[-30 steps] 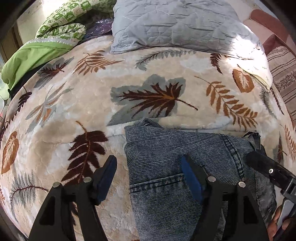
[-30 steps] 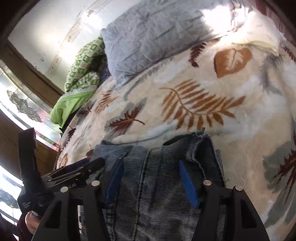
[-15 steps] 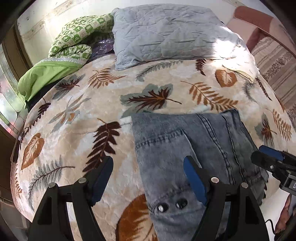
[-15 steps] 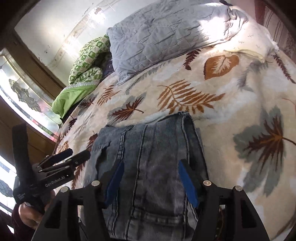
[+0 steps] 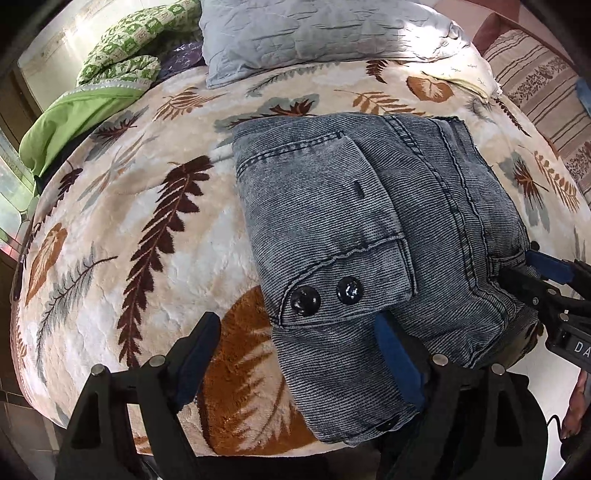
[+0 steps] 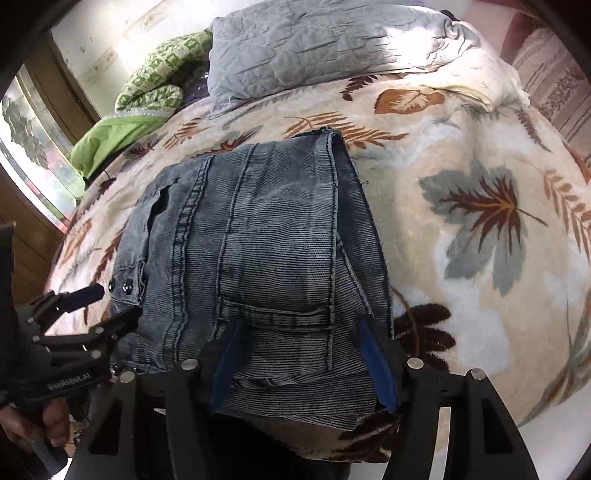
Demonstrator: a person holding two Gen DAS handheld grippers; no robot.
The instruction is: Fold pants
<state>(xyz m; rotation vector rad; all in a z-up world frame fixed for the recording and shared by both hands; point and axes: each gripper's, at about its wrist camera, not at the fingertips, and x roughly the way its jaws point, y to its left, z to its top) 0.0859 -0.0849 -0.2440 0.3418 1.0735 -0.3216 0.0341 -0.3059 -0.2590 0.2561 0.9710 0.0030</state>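
The folded grey-blue jeans [image 5: 369, 221] lie in a compact stack on the leaf-print blanket [image 5: 129, 240], close to the bed's near edge. Two dark buttons [image 5: 304, 300] show on the waistband flap. My left gripper [image 5: 295, 343] hovers over the stack's near left corner. Its jaws are opening and the pads press on nothing. My right gripper [image 6: 303, 347] hangs over the jeans [image 6: 258, 240] at their near right side, open, with the denim below it untouched. Each gripper shows in the other's view: the right gripper [image 5: 532, 269] and the left gripper [image 6: 103, 306], both apart from the cloth.
A grey quilted pillow [image 5: 314, 33] lies at the head of the bed. A green patterned quilt [image 5: 125, 55] and a lime cloth [image 5: 66, 122] sit at the far left, a striped cushion [image 5: 543, 85] at the right. A window [image 6: 29, 140] is at the left.
Both grippers have drawn back toward the bed's near edge, so the whole folded stack now shows. The jeans stayed lying on the blanket. The left jaws stand wider.
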